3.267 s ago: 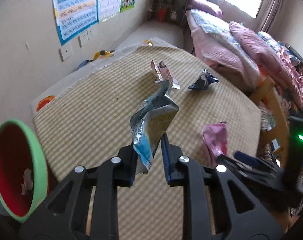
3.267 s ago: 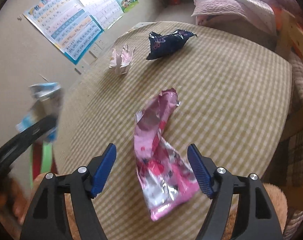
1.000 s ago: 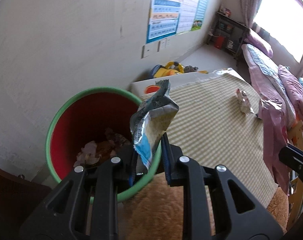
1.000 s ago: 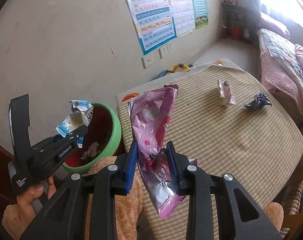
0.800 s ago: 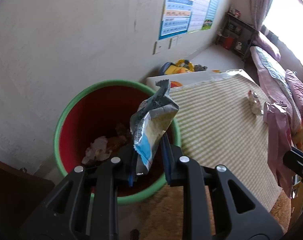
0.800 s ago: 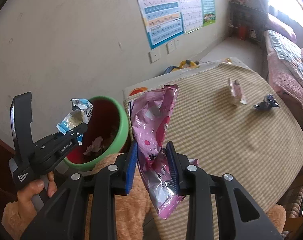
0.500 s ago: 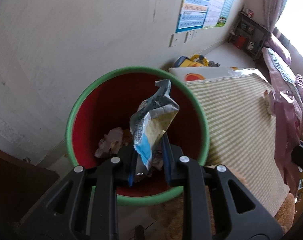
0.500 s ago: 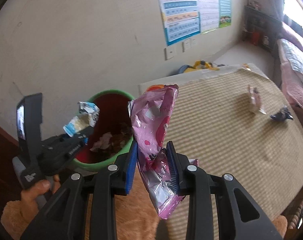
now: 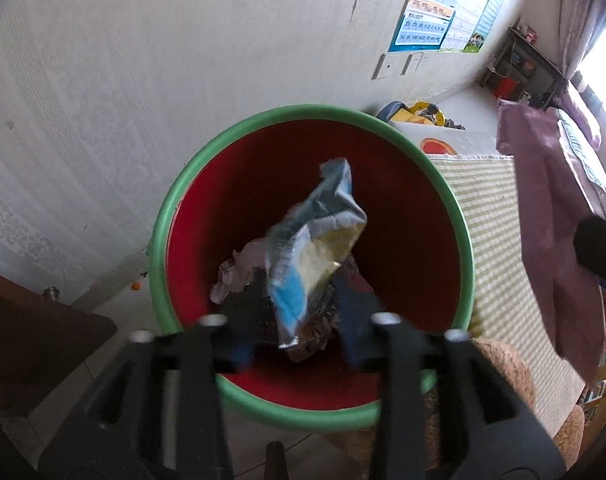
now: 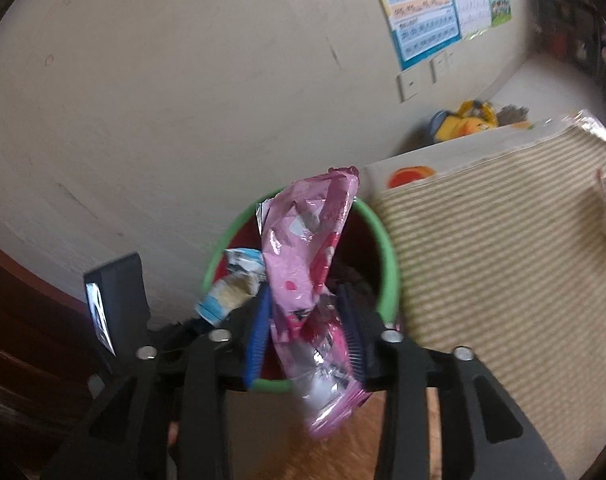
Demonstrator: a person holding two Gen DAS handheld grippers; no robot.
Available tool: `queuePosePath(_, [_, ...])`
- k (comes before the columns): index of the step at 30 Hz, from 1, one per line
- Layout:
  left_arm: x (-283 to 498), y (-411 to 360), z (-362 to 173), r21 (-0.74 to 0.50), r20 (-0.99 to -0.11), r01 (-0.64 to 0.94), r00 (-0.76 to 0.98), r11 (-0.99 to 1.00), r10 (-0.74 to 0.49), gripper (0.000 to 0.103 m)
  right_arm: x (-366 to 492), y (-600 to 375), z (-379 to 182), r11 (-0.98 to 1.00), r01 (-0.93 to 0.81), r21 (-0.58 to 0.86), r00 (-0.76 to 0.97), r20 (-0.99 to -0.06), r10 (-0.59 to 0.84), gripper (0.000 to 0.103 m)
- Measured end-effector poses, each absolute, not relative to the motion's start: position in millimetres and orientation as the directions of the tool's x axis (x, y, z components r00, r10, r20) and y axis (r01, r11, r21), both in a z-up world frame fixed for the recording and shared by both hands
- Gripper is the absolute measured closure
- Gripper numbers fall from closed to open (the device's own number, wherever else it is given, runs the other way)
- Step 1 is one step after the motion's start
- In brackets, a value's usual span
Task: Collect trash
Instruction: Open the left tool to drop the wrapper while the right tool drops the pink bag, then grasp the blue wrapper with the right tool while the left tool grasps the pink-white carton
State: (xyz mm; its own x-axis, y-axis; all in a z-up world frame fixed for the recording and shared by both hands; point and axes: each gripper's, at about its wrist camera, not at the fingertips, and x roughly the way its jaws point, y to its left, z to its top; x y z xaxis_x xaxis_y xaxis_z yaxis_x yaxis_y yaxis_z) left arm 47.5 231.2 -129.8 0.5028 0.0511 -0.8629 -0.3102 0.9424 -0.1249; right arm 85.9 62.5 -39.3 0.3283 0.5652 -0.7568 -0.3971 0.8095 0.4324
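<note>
Both grippers' jaws have just been opening over the bin (image 9: 163, 232). Left gripper (image 9: 295, 344) is parted, blue wrapper (image 9: 311, 256) loose between. Right gripper (image 10: 307, 332) is parted around the crumpled pink wrapper (image 10: 303, 280). Beyond lies the table (image 10: 503, 280).

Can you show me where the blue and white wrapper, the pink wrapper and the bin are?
blue and white wrapper (image 9: 315, 248): left wrist view, its crumpled middle.
pink wrapper (image 10: 307, 264): right wrist view, its upper half.
bin (image 9: 207, 160): left wrist view, green rim.
</note>
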Motion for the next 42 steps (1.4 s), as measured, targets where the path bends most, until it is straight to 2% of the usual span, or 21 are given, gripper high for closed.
queuePosePath(1, [47,232,-130,-0.126,-0.861,-0.316,0.506,0.94,0.055,0.042,88,62,-40,0.807,-0.388,0.446,0.331,-0.75,0.573,0.05])
queuePosePath(4, [45,234,-133,-0.127,-0.865,-0.329,0.498,0.936,0.058,0.041,94,56,-42,0.791,-0.362,0.493,0.324,-0.729,0.603,0.032])
queuePosePath(7, [44,230,-134,-0.124,-0.87,-0.326,0.491,0.937,0.055,0.04,98,37,-46,0.802,-0.317,0.505,0.334,-0.732,0.593,0.032])
queuePosePath(10, [44,221,-132,-0.116,-0.87,-0.3,0.49,0.947,0.048,0.04,104,-5,-47,0.862,-0.249,0.441,0.418,-0.754,0.507,0.032])
queuePosePath(14, [45,208,-130,-0.097,-0.868,-0.266,0.493,0.959,0.049,0.04,122,-115,-61,0.934,0.022,0.356,0.523,-0.8,0.293,0.032])
queuePosePath(19, [55,182,-128,-0.075,-0.873,-0.225,0.486,0.972,0.045,0.04,150,-251,-75,0.881,0.38,0.281,0.566,-0.824,0.019,0.03])
queuePosePath(23, [64,150,-121,-0.04,-0.872,-0.16,0.488,0.986,0.044,0.04,183,-317,-89,0.785,0.526,0.327,0.544,-0.839,-0.015,0.028])
queuePosePath(25, [67,131,-117,-0.01,-0.868,-0.119,0.493,0.993,0.05,0.04,205,-338,-101,0.759,0.56,0.332,0.514,-0.858,-0.004,0.02])
queuePosePath(27, [71,113,-113,0.026,-0.867,-0.08,0.495,0.996,0.062,0.04,225,-347,-117,0.771,0.562,0.299,0.445,-0.895,0.023,0.02])
queuePosePath(29, [76,96,-111,0.051,-0.867,-0.05,0.493,0.997,0.069,0.04,228,-346,-127,0.783,0.549,0.292,0.421,-0.906,0.043,0.035])
queuePosePath(31, [82,83,-106,0.035,-0.866,-0.032,0.497,0.999,0.047,0.04,230,-343,-134,0.811,0.51,0.286,0.4,-0.914,0.071,0.073])
queuePosePath(33, [91,65,-100,0.01,-0.861,-0.007,0.508,1.0,0.012,0.04,221,-341,-133,0.832,0.47,0.294,0.416,-0.905,0.084,0.078])
queuePosePath(36, [111,22,-96,-0.008,-0.855,0.081,0.517,0.997,-0.049,0.04,179,-340,-119,0.836,0.4,0.376,0.498,-0.855,0.146,0.079])
queuePosePath(42, [167,-78,-102,-0.07,-0.849,0.224,0.498,0.972,-0.176,0.04,51,-313,-106,0.896,0.262,0.358,0.525,-0.832,0.179,0.078])
